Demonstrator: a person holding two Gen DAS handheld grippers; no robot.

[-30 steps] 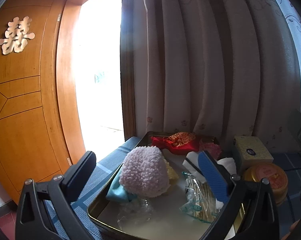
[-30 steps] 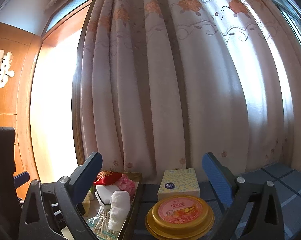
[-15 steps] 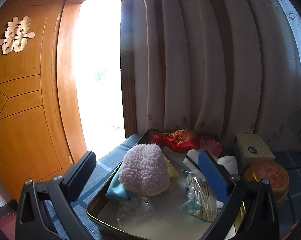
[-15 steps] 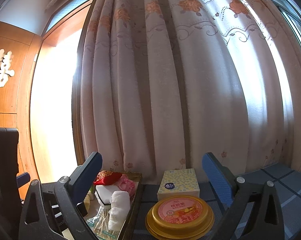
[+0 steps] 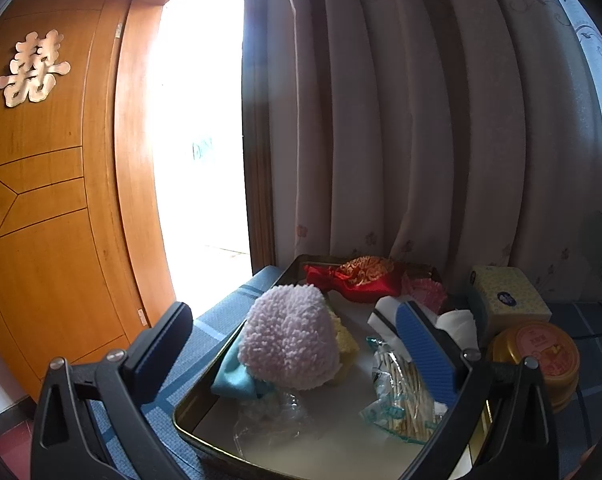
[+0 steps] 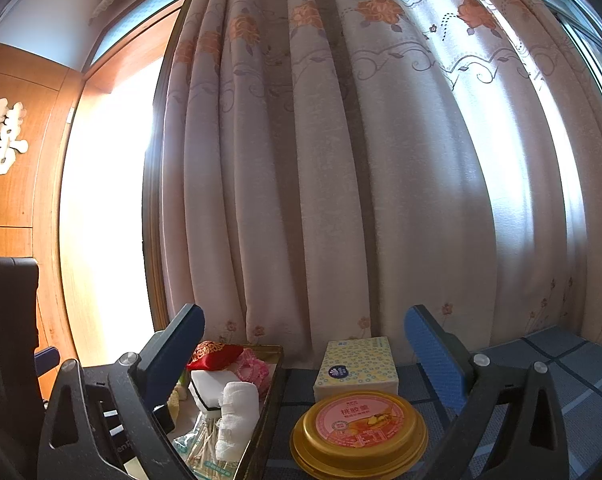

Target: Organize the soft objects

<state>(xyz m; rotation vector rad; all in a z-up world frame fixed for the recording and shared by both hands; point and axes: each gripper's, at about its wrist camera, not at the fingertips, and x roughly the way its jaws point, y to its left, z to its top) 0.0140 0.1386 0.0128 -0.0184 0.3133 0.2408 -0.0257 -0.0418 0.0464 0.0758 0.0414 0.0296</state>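
Where jaws gape: both grippers above tray.

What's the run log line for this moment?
left gripper: open, above pink fluffy item in tray | right gripper: open, empty

Home interior, wooden door with a wedding character at left, flowered curtain filling the centre
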